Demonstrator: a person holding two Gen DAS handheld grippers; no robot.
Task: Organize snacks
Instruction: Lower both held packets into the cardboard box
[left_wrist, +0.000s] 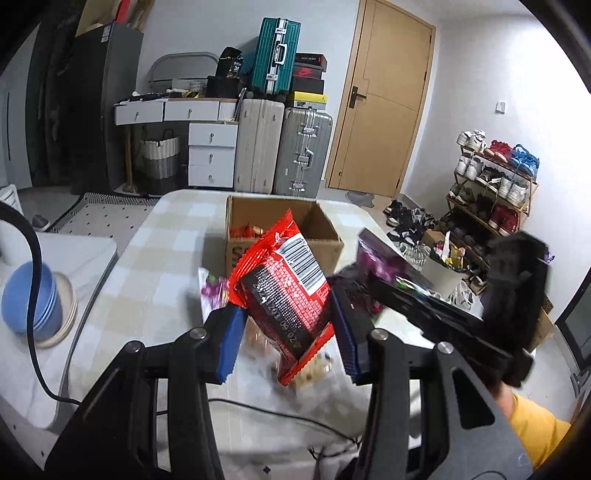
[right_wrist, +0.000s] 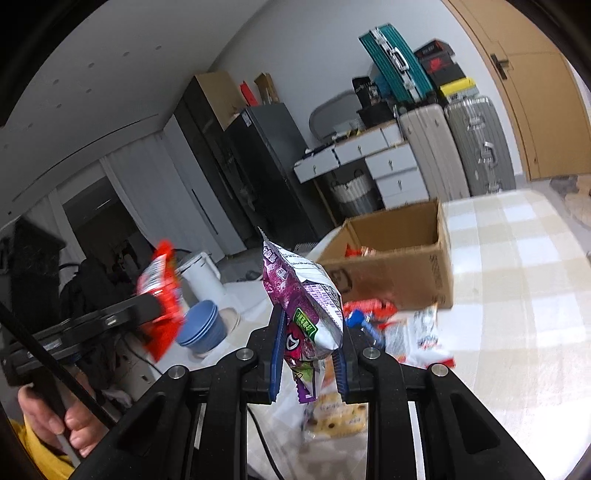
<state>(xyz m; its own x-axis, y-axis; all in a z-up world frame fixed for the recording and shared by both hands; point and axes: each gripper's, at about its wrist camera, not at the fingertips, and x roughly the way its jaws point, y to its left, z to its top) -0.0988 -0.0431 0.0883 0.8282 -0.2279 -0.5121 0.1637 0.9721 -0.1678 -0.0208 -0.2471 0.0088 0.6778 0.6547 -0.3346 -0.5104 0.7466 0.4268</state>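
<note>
My left gripper (left_wrist: 286, 328) is shut on a red and black snack packet (left_wrist: 288, 291) and holds it above the checked table (left_wrist: 155, 266), in front of the open cardboard box (left_wrist: 321, 221). My right gripper (right_wrist: 308, 354) is shut on a purple and white snack packet (right_wrist: 303, 295), held above the table near the box (right_wrist: 399, 273). The box holds a few red packets (right_wrist: 356, 252). Loose snack packets (right_wrist: 406, 328) lie on the table before the box. The right gripper with its purple packet (left_wrist: 380, 266) also shows in the left wrist view.
Blue bowls (left_wrist: 33, 299) stacked on a plate sit on a white side table at the left. A white kettle (right_wrist: 203, 273) stands beyond them. Suitcases (left_wrist: 280, 147), drawers, a door and a shoe rack (left_wrist: 491, 184) line the room behind. A black cable (left_wrist: 258, 410) crosses the near table edge.
</note>
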